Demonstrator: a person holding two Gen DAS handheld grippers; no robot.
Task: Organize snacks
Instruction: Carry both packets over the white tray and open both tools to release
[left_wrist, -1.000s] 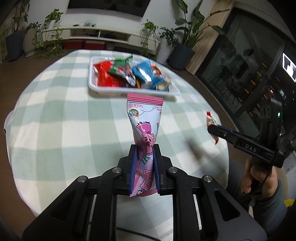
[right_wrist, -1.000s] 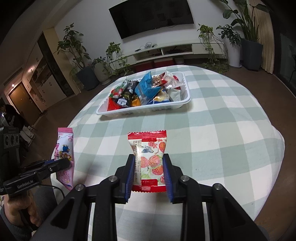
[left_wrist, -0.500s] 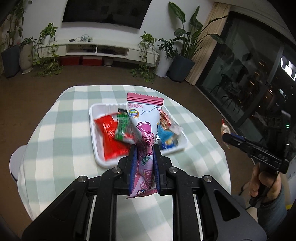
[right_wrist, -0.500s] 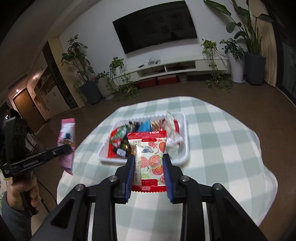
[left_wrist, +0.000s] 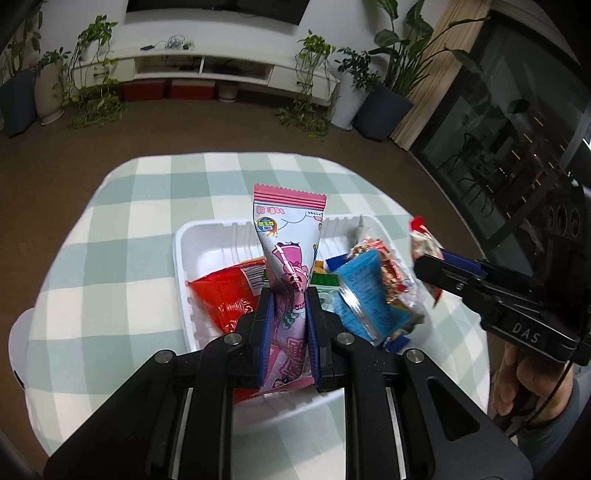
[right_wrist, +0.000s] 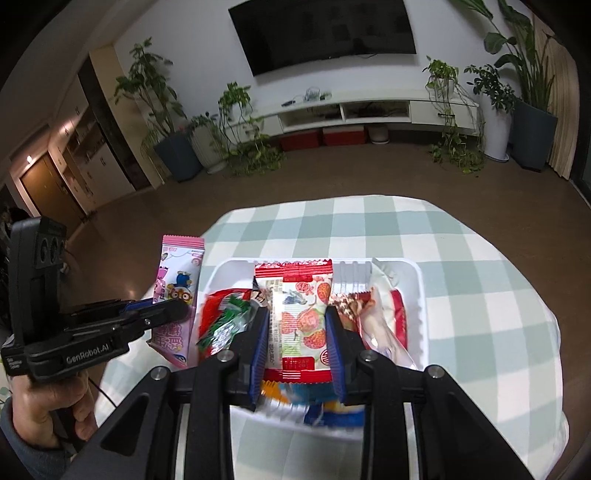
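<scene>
Left wrist view: left gripper (left_wrist: 287, 325) clamped on a pink snack packet (left_wrist: 289, 258), held upright by its lower half, directly above the white tray (left_wrist: 181, 258). In the tray, a red packet (left_wrist: 225, 291) toward its left wall and a blue packet (left_wrist: 365, 291) toward its right. Right of the tray, the right gripper (left_wrist: 430, 264) closed on a red-and-white packet, only an edge showing. Tray standing on a green-checked table (left_wrist: 110, 229). Packet probably pinched low so that it drops into the tray upon release.

Right wrist view: right gripper (right_wrist: 295, 343) closed on a strawberry-print packet (right_wrist: 295, 310), flat face up, over the middle of the tray (right_wrist: 421, 295). Beneath it, crowded wrappers: green-and-red left of centre, pale long ones right of centre. Just left of the tray, the left gripper (right_wrist: 173, 312) with the pink packet, apparently above the tray's left rim. Both snacks poised over the tray, likely for release among the rest; neither yet let go.
</scene>
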